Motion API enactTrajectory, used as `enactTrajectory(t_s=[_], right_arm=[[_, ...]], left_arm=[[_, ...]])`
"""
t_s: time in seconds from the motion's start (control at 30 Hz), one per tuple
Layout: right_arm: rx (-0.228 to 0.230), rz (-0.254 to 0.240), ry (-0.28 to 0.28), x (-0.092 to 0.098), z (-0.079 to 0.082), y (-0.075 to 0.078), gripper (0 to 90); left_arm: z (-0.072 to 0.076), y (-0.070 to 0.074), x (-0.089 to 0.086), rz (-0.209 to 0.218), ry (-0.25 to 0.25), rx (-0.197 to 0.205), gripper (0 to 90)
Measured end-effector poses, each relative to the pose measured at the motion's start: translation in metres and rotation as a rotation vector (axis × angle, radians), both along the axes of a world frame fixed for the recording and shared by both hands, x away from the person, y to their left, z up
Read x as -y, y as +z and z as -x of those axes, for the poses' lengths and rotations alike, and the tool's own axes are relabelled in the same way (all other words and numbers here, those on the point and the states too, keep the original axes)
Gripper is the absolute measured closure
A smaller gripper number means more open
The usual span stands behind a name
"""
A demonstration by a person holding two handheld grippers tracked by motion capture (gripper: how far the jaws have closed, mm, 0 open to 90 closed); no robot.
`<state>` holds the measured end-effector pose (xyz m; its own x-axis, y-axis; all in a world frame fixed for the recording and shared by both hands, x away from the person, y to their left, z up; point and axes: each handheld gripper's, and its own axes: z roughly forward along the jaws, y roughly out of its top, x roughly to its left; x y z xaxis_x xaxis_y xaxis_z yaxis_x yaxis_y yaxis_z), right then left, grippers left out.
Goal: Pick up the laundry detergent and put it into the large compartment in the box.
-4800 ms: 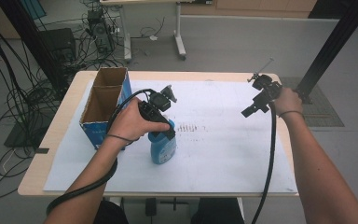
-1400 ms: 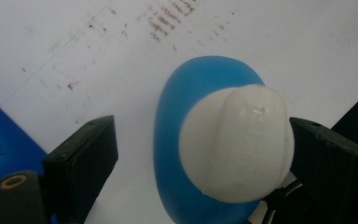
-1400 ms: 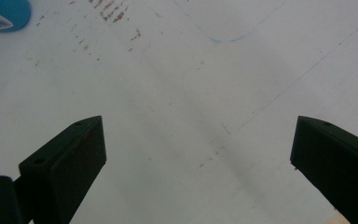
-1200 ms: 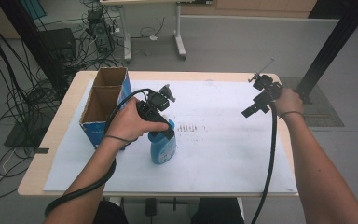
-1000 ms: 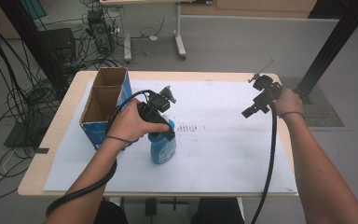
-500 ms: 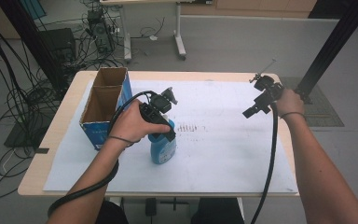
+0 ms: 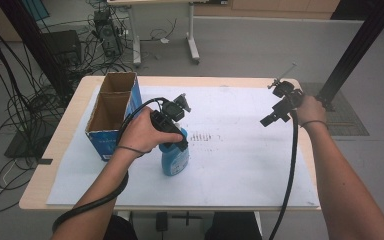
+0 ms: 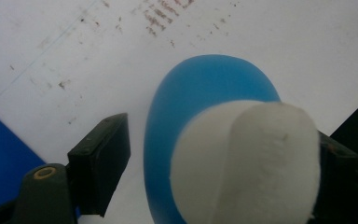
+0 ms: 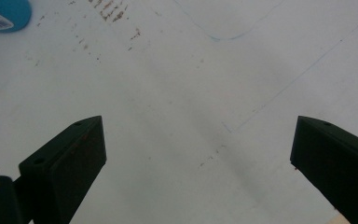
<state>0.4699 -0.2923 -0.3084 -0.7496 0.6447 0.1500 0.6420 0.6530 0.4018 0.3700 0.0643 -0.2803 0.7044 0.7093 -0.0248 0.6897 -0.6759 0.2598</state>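
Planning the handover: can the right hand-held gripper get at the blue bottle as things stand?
Probably yes: open paper lies between the right hand-held gripper and the blue bottle, but the left hand-held gripper has just been closing around its white cap, blocking the top.

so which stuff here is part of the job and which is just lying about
In the job:
- blue bottle with white cap, standing on the paper
- left gripper, jaws just closing round the cap, left pad not yet touching

Lying about:
- cardboard box, open, left of the bottle
- paper sheet covering the table
- right gripper, open, nothing between its jaws
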Motion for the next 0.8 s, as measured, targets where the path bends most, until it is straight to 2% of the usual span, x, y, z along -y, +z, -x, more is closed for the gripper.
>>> enactTrajectory(t_s=[0.17, 0.3, 0.6, 0.8], right_arm=[[-0.001, -0.003, -0.001, -0.0004, 0.0004, 0.0001, 3.1], [0.000, -0.005, -0.002, -0.0009, 0.0007, 0.0003, 3.1], [0.005, 0.000, 0.001, 0.0009, 0.0007, 0.0006, 3.2], [0.004, -0.005, -0.002, 0.0007, 0.0009, 0.0004, 3.1]], left_arm=[[0.0002, 0.0014, -0.0001, 0.001, 0.005, 0.005, 25.3], [0.0002, 0.0019, -0.0009, 0.008, 0.017, -0.006, 28.2], [0.0013, 0.0027, -0.0005, 0.028, 0.013, -0.018, 36.4], [0.0015, 0.0028, -0.0008, 0.030, 0.018, -0.020, 37.0]])
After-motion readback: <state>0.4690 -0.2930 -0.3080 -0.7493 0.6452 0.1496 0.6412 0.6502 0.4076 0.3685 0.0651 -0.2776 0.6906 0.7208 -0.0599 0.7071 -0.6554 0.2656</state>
